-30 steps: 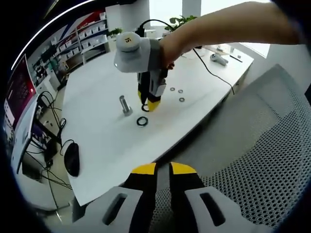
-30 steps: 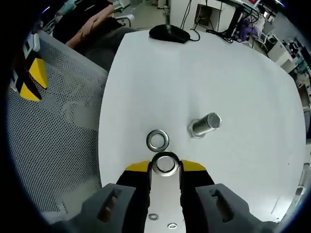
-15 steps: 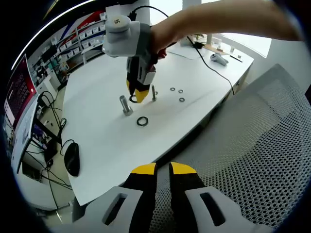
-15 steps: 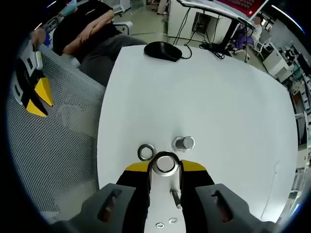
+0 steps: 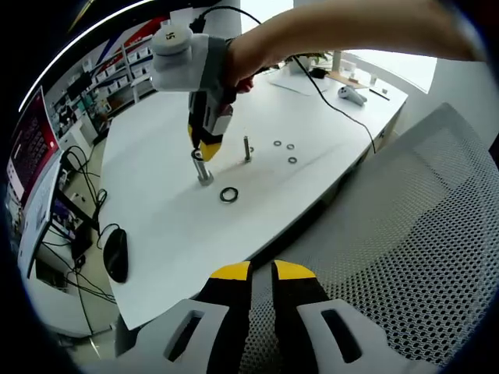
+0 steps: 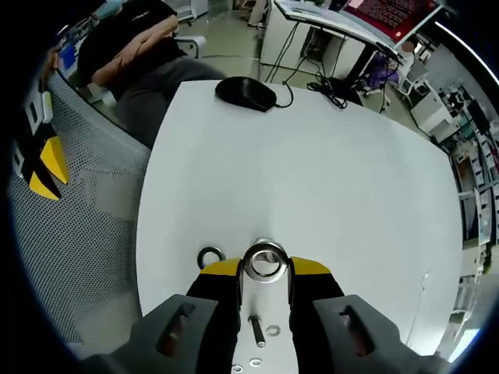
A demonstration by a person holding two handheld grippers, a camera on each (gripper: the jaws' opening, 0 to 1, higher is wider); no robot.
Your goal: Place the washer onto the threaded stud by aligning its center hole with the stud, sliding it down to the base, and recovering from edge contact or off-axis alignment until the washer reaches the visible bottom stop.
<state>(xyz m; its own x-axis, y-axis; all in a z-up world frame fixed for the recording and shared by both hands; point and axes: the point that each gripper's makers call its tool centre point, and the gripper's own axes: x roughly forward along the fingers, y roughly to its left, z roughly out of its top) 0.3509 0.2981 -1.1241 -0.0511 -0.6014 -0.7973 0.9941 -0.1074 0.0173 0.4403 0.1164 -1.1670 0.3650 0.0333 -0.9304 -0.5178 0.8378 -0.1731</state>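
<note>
A big white table [image 5: 156, 234] stands in a room with shelves and screens, and a grey mesh chair [image 5: 405, 257] sits beside it. A black mouse [image 6: 245, 93] lies at the table's far edge.

The right gripper [image 6: 265, 269] has its two yellow-tipped jaws squeezed on a shiny round washer [image 6: 265, 261]. In the left gripper view, the washer is held right above the fat, silver stud [image 5: 202, 170] that stands up on the table. The left gripper [image 5: 261, 273] waits over the chair, well away, with its jaws almost together and nothing between them.

To do this step well, the washer should likely be held flat, with its hole right over the stud's top. It should go down slowly. If an edge catches, a small wiggle may free it.

A thin pin [image 5: 247, 148] stands near the stud. A dark ring [image 5: 228, 195] and some tiny washers [image 5: 284, 146] lie flat on the smooth table.
</note>
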